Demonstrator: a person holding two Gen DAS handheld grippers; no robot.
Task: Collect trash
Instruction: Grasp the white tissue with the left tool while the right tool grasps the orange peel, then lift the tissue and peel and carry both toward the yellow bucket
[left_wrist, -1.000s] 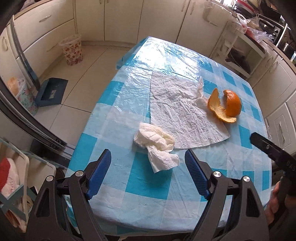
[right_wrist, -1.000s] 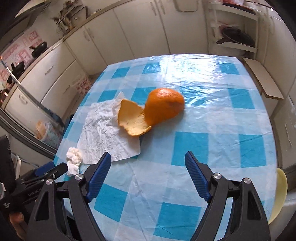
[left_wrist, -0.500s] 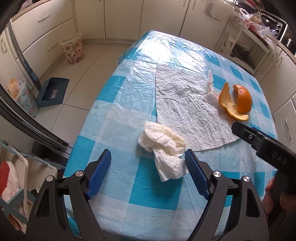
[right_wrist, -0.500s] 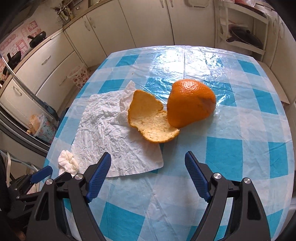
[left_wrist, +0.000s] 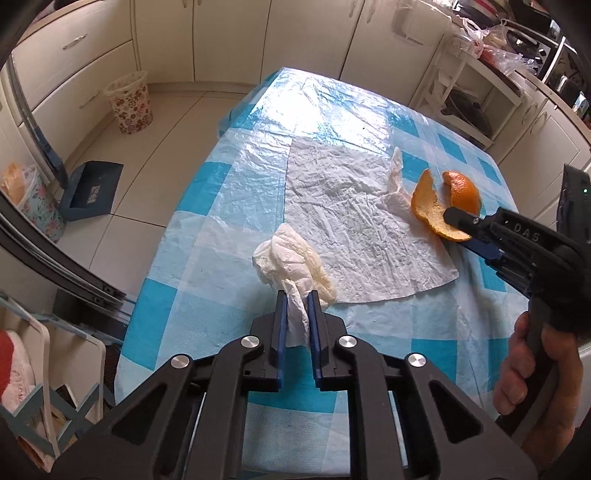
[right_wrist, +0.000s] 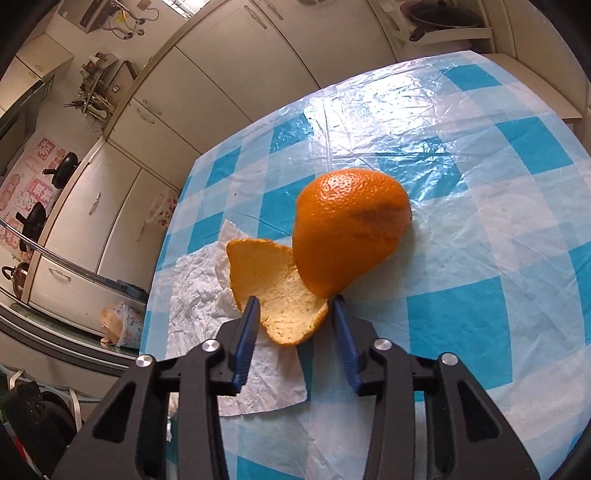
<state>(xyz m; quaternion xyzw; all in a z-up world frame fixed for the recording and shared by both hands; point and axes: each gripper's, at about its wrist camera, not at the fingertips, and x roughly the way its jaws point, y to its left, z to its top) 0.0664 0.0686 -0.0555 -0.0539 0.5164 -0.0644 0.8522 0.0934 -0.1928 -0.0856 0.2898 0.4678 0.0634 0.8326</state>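
Both grippers have closed in since a second ago: the left gripper (left_wrist: 294, 295) is closing, pinching the crumpled tissue (left_wrist: 291, 262) on the table (left_wrist: 406, 343), the right gripper (right_wrist: 295, 304) closing around the orange peel (right_wrist: 284, 291) beside it, so squeeze fully before lifting.

My right gripper (right_wrist: 295, 321) fills the bottom of the frame, its blue pads closing around the lower flap of the orange peel (right_wrist: 332, 243) at centre, the left pad touching its edge. The peel lies partly on a crumpled white paper sheet (right_wrist: 207, 295) at lower left, on the blue-checked tablecloth (right_wrist: 480, 184)
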